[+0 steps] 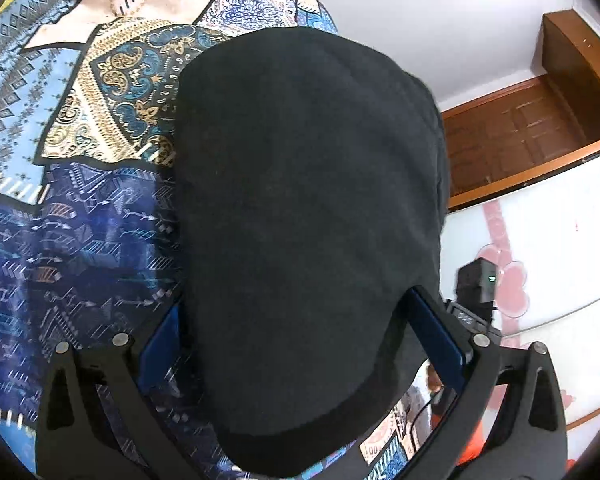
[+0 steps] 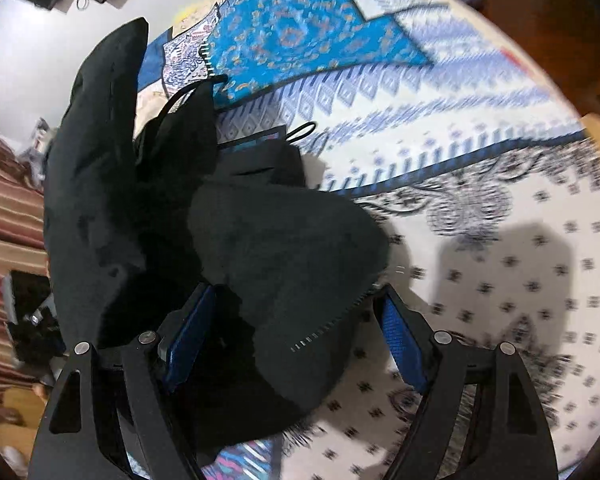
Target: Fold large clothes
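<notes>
A large black garment fills the middle of the left wrist view, lying over a patterned bedspread. My left gripper has its jaws wide apart with the black cloth lying between the blue pads; the pads do not pinch it. In the right wrist view the same black garment is bunched in folds, one part standing up at the left. My right gripper is open, and a fold of the cloth lies between its blue pads.
The bedspread in blue, white and tan patterns covers the bed. A white wall and a brown wooden door lie at the right of the left wrist view. A black device stands beyond the bed edge. Striped fabric is at far left.
</notes>
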Tool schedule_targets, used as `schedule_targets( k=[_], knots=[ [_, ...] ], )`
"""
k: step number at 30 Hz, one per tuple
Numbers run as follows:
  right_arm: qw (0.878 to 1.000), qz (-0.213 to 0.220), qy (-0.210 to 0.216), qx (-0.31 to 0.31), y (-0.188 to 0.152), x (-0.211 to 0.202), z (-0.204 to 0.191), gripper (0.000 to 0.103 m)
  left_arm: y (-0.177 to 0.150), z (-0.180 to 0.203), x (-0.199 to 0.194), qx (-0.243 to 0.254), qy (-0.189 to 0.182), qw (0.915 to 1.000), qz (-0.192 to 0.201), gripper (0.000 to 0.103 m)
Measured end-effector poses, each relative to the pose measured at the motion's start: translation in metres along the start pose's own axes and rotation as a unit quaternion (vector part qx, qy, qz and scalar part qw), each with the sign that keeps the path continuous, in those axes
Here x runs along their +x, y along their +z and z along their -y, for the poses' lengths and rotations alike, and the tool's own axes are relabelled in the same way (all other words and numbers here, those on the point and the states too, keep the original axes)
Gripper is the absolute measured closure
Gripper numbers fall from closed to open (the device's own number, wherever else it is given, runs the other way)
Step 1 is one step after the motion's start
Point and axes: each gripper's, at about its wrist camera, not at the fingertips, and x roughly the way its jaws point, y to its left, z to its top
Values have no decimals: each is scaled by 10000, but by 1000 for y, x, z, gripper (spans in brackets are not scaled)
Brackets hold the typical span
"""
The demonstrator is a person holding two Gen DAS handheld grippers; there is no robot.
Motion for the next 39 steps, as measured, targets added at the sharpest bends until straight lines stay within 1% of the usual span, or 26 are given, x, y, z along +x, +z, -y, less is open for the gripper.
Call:
schedule_targets(
  k=[4, 5, 6, 8, 9, 11, 13, 17, 18, 19, 23, 27, 30, 33, 37, 39],
  knots=[
    [9987, -136, 444, 217, 7, 8, 7, 25, 1, -6, 2, -60, -209, 9998, 18, 0],
    [9984, -139, 513, 207, 7, 9, 6, 28, 0, -6, 2, -58, -233, 9997, 36, 0],
    [9981, -146, 580, 170, 7, 9, 5, 32, 1, -5, 1, -35, -234, 9997, 52, 0],
    [9963, -207, 815, 156, 6, 11, 2, 53, -1, -3, -3, -2, -216, 9997, 103, 0],
    [9952, -245, 924, 193, 5, 11, 2, 55, -3, -4, -7, 15, -193, 9997, 135, 1],
    [9954, -231, 917, 123, 6, 7, -4, 64, -4, -1, -10, 44, -153, 9997, 192, 4],
    [9959, -128, 896, -12, 5, -1, -11, 70, -3, 4, -12, 111, -96, 9996, 252, 6],
    [9957, 120, 910, -127, 9, -22, -20, 80, 0, 18, -26, 342, -55, 9986, 409, 16],
    [9953, 191, 928, -191, 11, -28, -26, 81, 3, 22, -30, 397, -53, 9981, 460, 19],
    [9947, 251, 955, -270, 12, -34, -33, 82, 6, 29, -36, 495, -41, 9974, 531, 20],
    [9935, 413, 829, -662, 13, -47, -65, 84, 17, 50, -56, 813, 21, 9940, 731, 22],
    [9911, 432, 980, -792, 8, -47, -84, 84, 20, 55, -81, 887, -1, 9915, 947, 24],
    [9890, 420, 991, -1012, 3, -41, -104, 84, 13, 50, -103, 961, 84, 9896, 1063, 25],
    [9876, 340, 1021, -1141, 5, -25, -122, 84, 10, 37, -127, 895, 209, 9885, 1198, 26],
    [9841, 268, 1080, -1384, 5, 3, -158, 84, 14, 18, -160, 828, 448, 9854, 1420, 27],
    [9825, 203, 1146, -1457, 5, 18, -176, 84, 21, 4, -180, 810, 583, 9825, 1575, 27]
  ],
)
